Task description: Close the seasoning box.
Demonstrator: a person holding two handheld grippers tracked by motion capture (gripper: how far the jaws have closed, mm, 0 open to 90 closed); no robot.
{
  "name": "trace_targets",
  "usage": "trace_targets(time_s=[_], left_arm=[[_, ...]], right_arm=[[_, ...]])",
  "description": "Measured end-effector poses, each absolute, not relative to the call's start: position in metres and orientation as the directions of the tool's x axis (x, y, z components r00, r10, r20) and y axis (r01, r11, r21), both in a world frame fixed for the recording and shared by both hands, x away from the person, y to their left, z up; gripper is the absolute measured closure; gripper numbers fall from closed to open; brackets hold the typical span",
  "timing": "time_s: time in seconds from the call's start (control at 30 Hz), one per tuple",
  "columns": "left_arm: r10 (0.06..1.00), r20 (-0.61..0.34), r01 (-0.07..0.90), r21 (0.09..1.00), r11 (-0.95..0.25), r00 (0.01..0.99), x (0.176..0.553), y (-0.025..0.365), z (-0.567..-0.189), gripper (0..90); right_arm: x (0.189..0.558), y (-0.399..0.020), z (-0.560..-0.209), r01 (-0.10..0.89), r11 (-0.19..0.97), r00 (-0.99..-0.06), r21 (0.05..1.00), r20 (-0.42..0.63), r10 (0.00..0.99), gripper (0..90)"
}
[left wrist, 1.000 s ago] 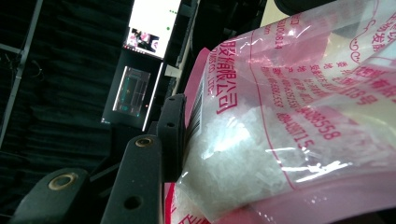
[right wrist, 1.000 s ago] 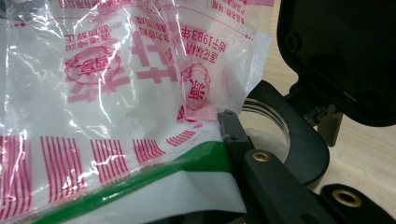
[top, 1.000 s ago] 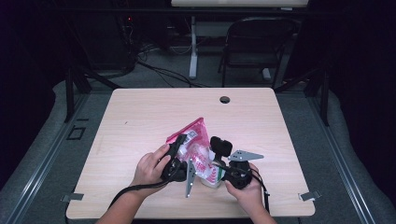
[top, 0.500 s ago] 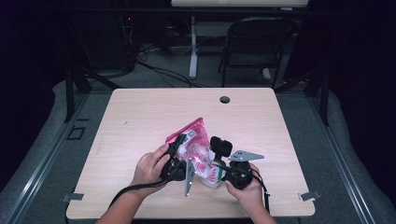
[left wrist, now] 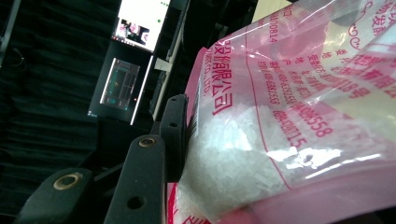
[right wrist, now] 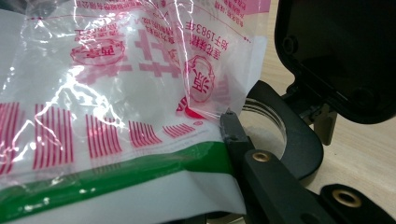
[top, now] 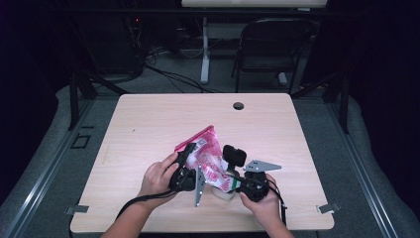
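Grippers, left [top: 190, 166] and right [top: 233, 182], both clamped on a pink-printed plastic bag of white crystals [top: 208, 153], tilting it above the near table [top: 148, 124] edge, apparently for pouring into a small open container [right wrist: 280, 135] just beneath.

Plastic bag [top: 208, 153]: clear film, pink-red edges, red printed characters and stripe pattern, green band along one edge; contents white crystals. Tabletop [top: 148, 124]: light wood grain. Claws: black.
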State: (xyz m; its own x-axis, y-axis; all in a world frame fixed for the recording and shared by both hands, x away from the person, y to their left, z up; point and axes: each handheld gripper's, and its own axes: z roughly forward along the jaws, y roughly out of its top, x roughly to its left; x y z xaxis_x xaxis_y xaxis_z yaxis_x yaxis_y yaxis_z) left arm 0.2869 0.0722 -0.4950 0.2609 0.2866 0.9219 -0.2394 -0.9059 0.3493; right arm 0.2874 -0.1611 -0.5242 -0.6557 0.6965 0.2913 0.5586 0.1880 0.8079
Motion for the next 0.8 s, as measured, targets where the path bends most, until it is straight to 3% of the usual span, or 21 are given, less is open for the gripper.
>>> trace_targets(time_s=[0.8], left_arm=[[0.335, 0.887, -0.193, 0.406, -0.893, 0.318, 0.2935, 0.0782, -0.5018, 66.9]], right_arm=[[0.2854, -0.1623, -0.5205, 0.548, 0.189, -0.661, 0.815, 0.284, 0.694, 89.7]])
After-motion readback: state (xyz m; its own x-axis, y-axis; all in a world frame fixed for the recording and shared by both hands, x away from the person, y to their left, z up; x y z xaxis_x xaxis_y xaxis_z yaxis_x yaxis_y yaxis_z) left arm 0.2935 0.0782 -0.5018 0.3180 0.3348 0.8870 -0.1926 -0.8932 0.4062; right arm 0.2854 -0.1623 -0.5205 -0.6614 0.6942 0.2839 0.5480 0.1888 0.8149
